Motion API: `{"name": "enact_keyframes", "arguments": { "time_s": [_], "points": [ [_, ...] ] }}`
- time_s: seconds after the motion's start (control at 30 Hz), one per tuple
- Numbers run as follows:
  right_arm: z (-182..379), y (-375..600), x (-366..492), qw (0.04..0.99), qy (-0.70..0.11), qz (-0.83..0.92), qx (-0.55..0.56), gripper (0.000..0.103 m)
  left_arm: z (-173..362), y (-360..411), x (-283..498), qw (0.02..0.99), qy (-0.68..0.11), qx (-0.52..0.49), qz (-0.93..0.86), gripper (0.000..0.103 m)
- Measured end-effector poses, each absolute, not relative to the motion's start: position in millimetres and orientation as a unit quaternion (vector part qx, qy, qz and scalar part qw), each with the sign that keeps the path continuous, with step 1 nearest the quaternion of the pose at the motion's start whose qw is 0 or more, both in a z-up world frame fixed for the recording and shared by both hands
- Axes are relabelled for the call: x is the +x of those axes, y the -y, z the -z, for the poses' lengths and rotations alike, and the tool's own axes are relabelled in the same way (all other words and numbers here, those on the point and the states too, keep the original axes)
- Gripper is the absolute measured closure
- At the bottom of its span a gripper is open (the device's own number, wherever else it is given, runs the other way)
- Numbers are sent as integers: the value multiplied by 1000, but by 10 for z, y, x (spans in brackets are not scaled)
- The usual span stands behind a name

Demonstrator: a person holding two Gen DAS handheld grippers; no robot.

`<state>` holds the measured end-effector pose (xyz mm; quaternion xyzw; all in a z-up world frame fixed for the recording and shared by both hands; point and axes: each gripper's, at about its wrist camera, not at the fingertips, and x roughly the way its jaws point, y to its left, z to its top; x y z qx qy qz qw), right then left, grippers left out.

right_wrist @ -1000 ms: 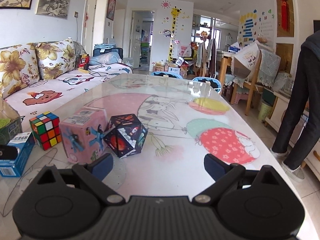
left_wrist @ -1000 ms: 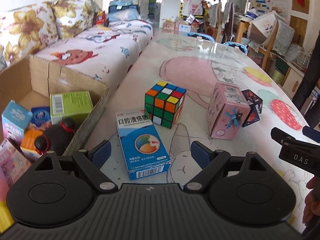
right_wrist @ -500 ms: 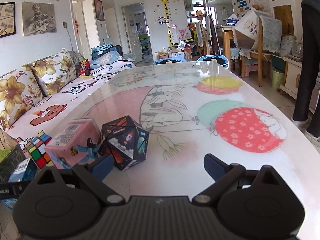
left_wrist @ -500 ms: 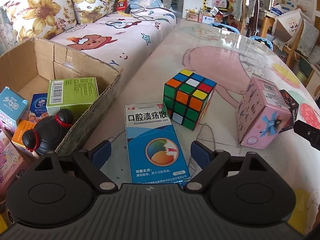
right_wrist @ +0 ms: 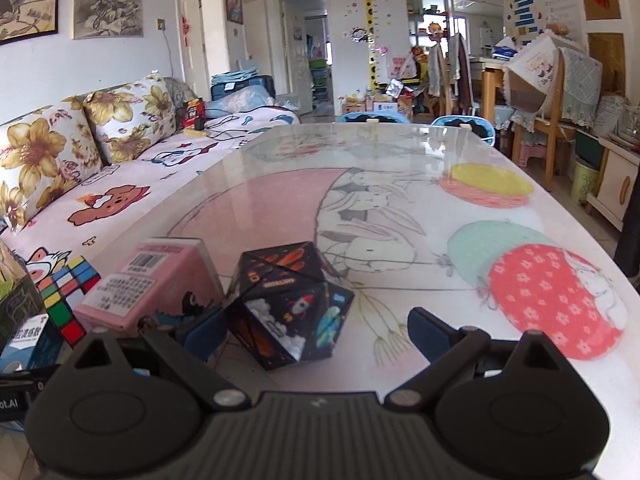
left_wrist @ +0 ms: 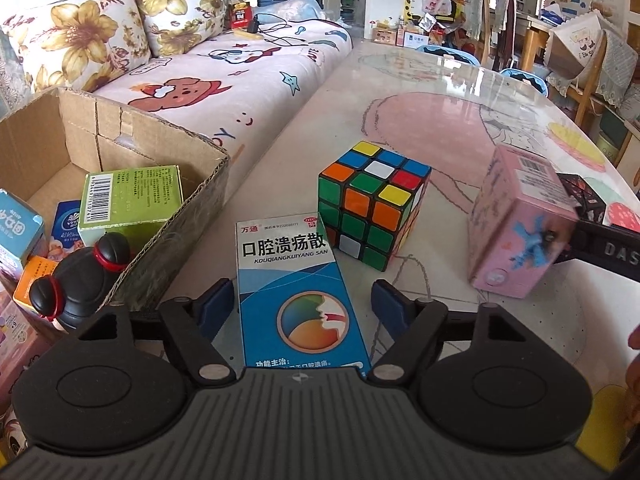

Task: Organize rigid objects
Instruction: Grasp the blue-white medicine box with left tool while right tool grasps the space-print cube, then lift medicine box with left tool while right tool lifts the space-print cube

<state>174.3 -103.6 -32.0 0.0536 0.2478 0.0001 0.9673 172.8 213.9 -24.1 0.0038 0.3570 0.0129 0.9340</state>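
While left gripper (left_wrist: 303,304) gapes wide astride the blue medicine box (left_wrist: 298,292), only its view shows the cardboard box (left_wrist: 132,128). Right gripper (right_wrist: 316,330), wide open too, straddles the black polyhedron (right_wrist: 290,304), holding nothing.

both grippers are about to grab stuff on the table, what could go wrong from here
The left gripper straddles the blue medicine box, whose far corner sits right by the rubik's cube; pushing forward may shove it.

The right gripper is open around the black space-print polyhedron, which sits close against the pink box; its slanted faces may slip.

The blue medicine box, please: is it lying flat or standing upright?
Lying flat: the blue medicine box shows its printed front face upward on the table, between the open left gripper fingers.
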Motion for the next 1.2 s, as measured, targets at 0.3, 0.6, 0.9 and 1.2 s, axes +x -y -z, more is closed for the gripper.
{"name": "enact_keyframes", "arguments": {
  "time_s": [0.3,0.6,0.9,1.2],
  "points": [
    [321,1012,1893,966,-253,4,45,5,235,-2119,1710,936,-352,7,-2,40],
    [321,1049,1860,965,-257,0,58,39,236,-2105,1688,936,-352,6,10,42],
    [313,949,1719,966,-255,11,32,40,230,-2090,1631,934,-356,4,37,42],
    [312,912,1563,967,-252,22,26,40,199,-2115,1552,934,-352,-7,56,41]
  ]
}}
